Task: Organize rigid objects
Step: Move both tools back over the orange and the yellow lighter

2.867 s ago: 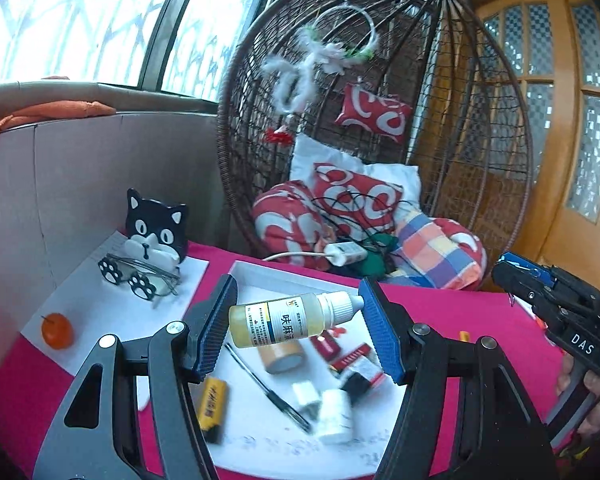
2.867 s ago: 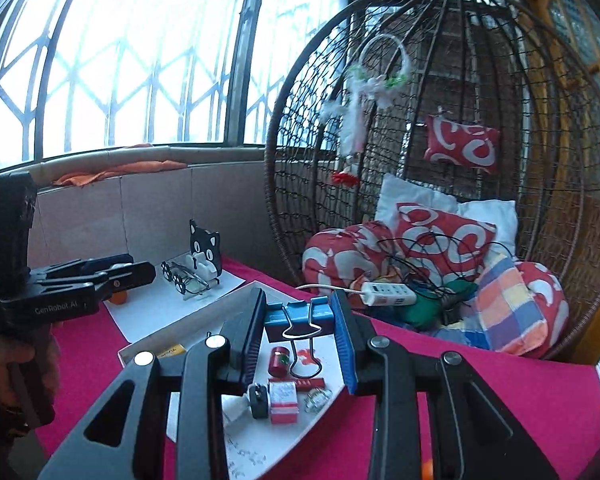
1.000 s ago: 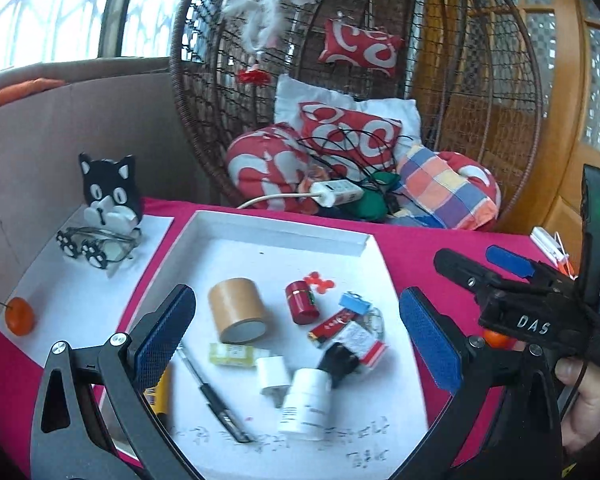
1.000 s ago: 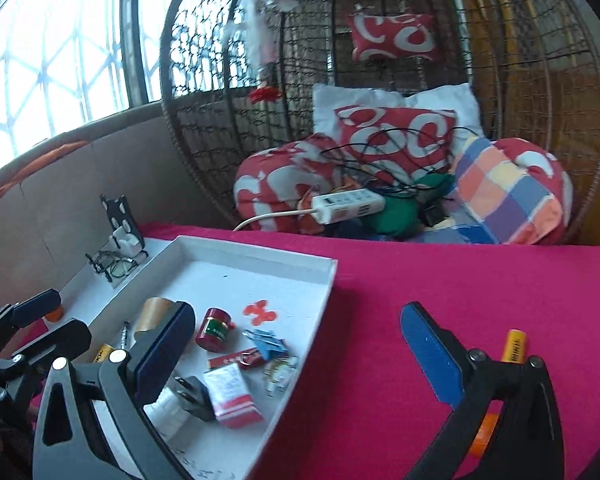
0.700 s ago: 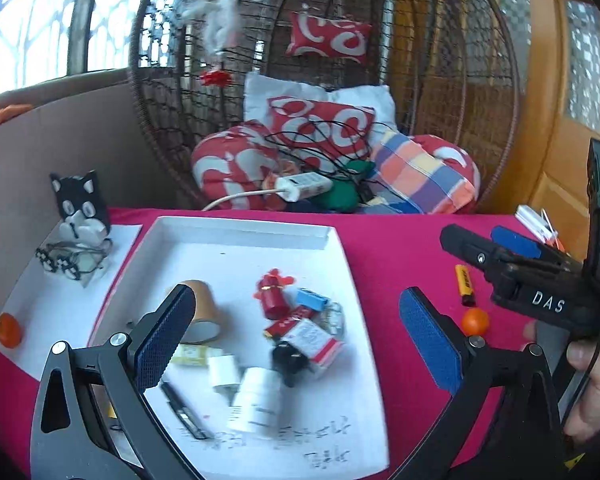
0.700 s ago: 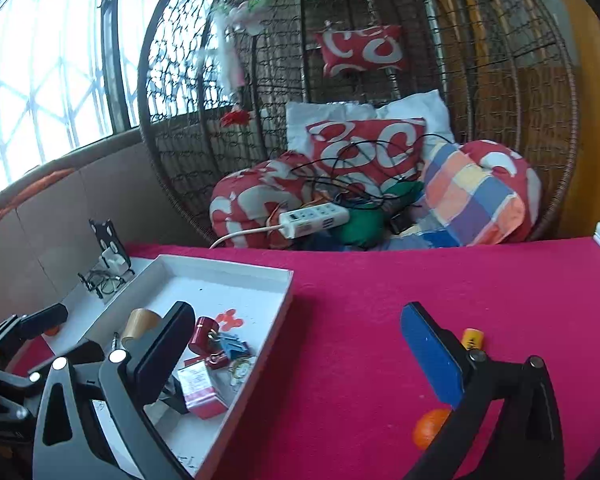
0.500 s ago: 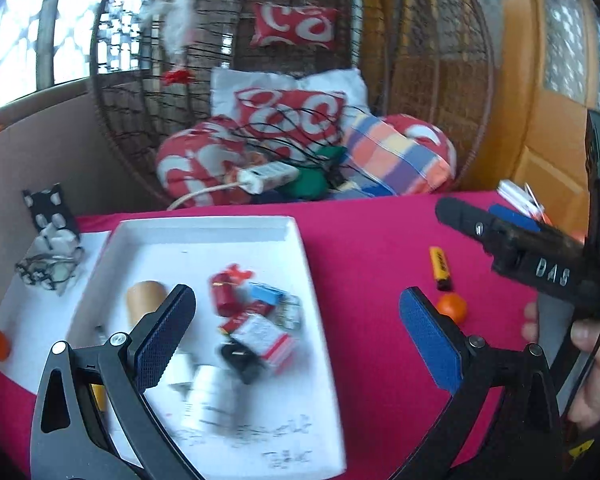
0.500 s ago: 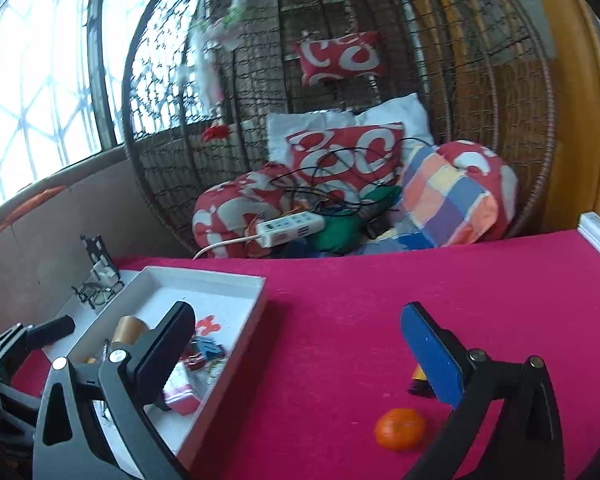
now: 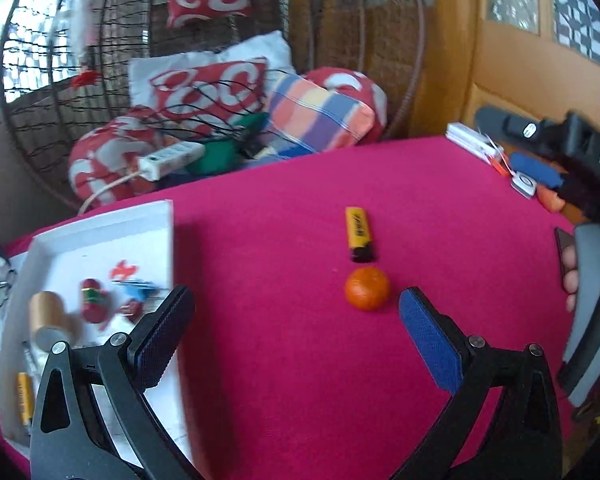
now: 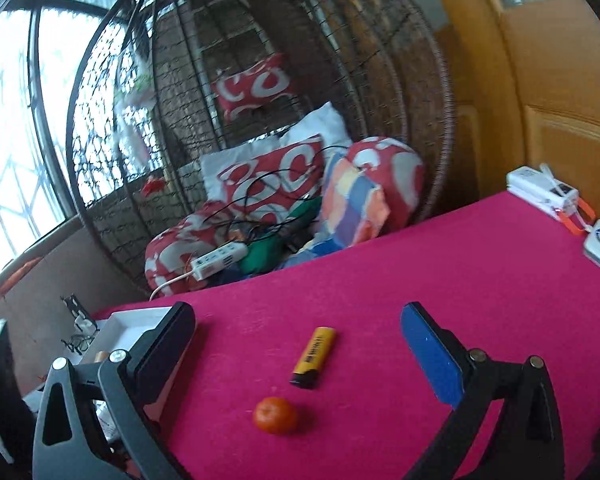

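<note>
Rigid objects, sorted largest to smallest.

White tray [image 9: 168,224]: at the left of the red tablecloth [image 9: 284,360], holding a tape roll [image 9: 46,314], a red cap and other small pieces; blurred, so contents are only partly legible.

Left gripper [image 9: 290,328]: jaws spread wide, empty, above bare cloth with the tray's right edge under its left finger. Risk: a low sweep could clip that rim and scatter what is inside.

Right gripper [image 10: 296,344]: spread wide, empty, facing two loose items.

Yellow lighter [image 10: 314,356]: flat on the cloth, well clear of the tray.

Orange fruit [image 10: 275,420]: just beside the lighter's dark end. Risk: round, likely to roll if nudged while the lighter is taken.
</note>
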